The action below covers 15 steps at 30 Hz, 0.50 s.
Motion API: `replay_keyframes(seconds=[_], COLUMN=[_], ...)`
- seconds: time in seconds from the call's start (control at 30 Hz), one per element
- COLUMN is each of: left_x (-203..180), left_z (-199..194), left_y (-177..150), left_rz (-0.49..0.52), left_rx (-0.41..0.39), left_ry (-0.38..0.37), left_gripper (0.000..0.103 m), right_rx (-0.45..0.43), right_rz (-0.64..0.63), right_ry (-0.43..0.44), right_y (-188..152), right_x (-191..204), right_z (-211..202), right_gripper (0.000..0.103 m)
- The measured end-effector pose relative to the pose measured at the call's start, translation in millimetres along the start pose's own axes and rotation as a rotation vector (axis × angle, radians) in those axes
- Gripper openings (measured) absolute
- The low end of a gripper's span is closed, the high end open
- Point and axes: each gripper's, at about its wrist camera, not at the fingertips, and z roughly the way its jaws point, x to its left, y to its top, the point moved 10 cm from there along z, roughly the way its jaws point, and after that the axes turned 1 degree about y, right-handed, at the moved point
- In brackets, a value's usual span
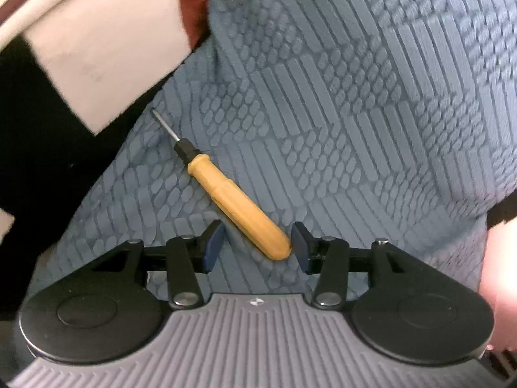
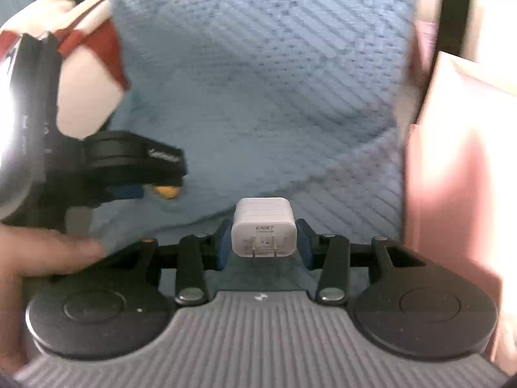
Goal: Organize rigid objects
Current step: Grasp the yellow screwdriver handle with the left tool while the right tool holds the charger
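Observation:
A screwdriver (image 1: 226, 187) with a yellow handle and thin metal tip lies on the blue textured cloth (image 1: 355, 97). My left gripper (image 1: 257, 245) is open; the handle's butt end lies between its blue pads, touching the right pad (image 1: 302, 245). My right gripper (image 2: 263, 242) holds a white USB wall charger (image 2: 263, 226), prongs pointing toward the camera, between its blue pads just above the cloth (image 2: 258, 97). In the right wrist view the left gripper (image 2: 129, 168) shows at the left, with the yellow handle end (image 2: 166, 190) under it.
A white, black and red patterned fabric (image 1: 97, 48) lies at the upper left of the cloth. A pink box (image 2: 458, 161) stands at the right edge in the right wrist view. A hand (image 2: 42, 252) holds the left gripper.

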Motion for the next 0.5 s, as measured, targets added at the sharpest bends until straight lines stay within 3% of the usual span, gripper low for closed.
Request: replay_keyframes(seconds=[0.13, 0.33, 0.5], left_x=[-9, -4, 8], left_z=[-1, -10, -21], left_y=[-2, -13, -30], left_rz=[0.056, 0.124, 0.187], left_rx=[0.004, 0.073, 0.101], left_ry=[0.025, -0.022, -0.069], left_gripper=[0.039, 0.025, 0.024], right_rx=[-0.005, -0.014, -0.026], right_rz=[0.063, 0.086, 0.102], right_ry=[-0.029, -0.024, 0.034], right_y=[-1, 0, 1], right_x=[-10, -13, -12], right_z=[4, 2, -2], right_gripper=[0.045, 0.045, 0.045])
